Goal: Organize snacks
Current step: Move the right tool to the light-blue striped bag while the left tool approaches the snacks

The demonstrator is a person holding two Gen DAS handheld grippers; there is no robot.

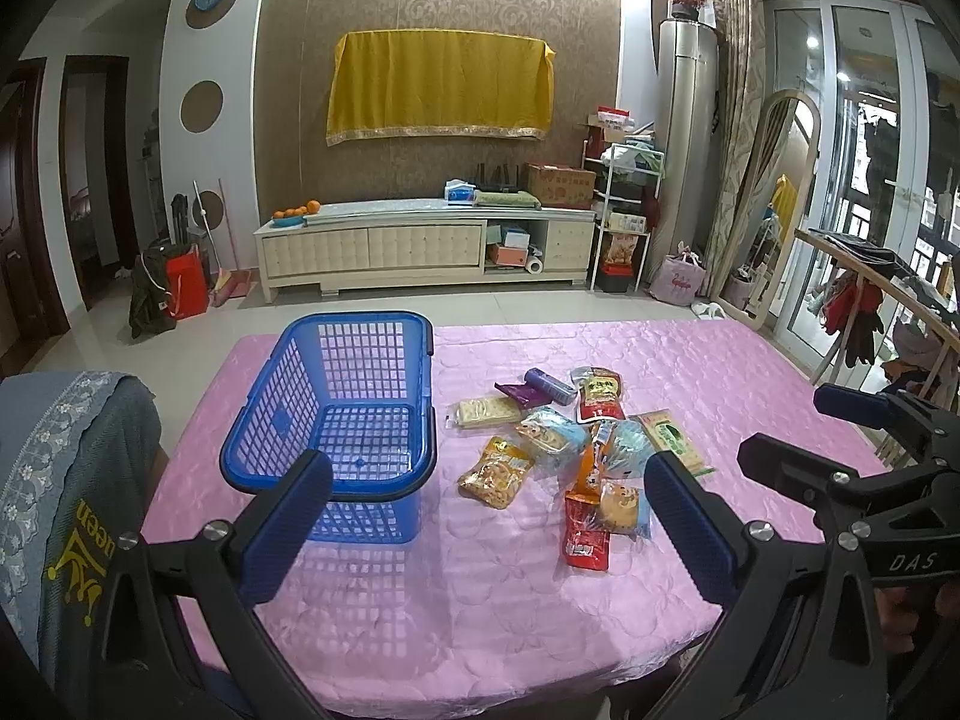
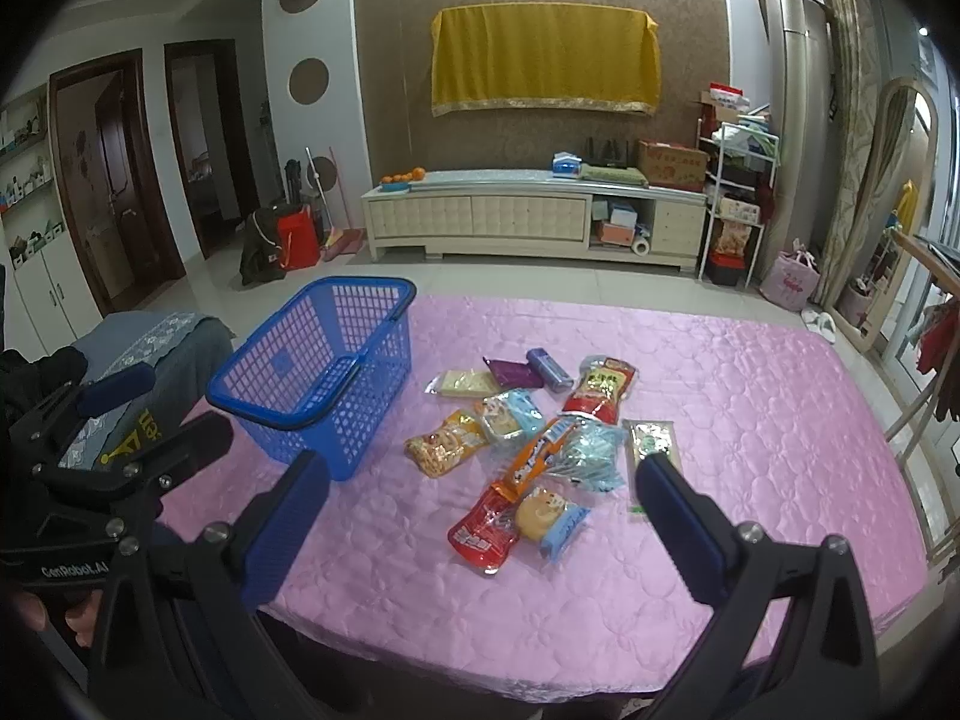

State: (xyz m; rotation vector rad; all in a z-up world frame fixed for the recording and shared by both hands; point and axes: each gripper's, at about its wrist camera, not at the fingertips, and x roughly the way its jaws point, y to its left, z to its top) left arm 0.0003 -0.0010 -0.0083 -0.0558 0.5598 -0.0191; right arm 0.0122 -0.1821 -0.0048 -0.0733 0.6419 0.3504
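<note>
Nearest my right gripper [image 2: 480,510], jaws spread and empty, lies the red sachet [image 2: 483,534], long axis running away and slightly right, beside a round biscuit pack [image 2: 549,519]. My left gripper [image 1: 489,516], likewise spread and empty, hangs before the blue basket [image 1: 336,414], which stands empty left of the snack pile on the pink tablecloth [image 2: 750,420]. I judge the right hand better placed for the first pick.
</note>
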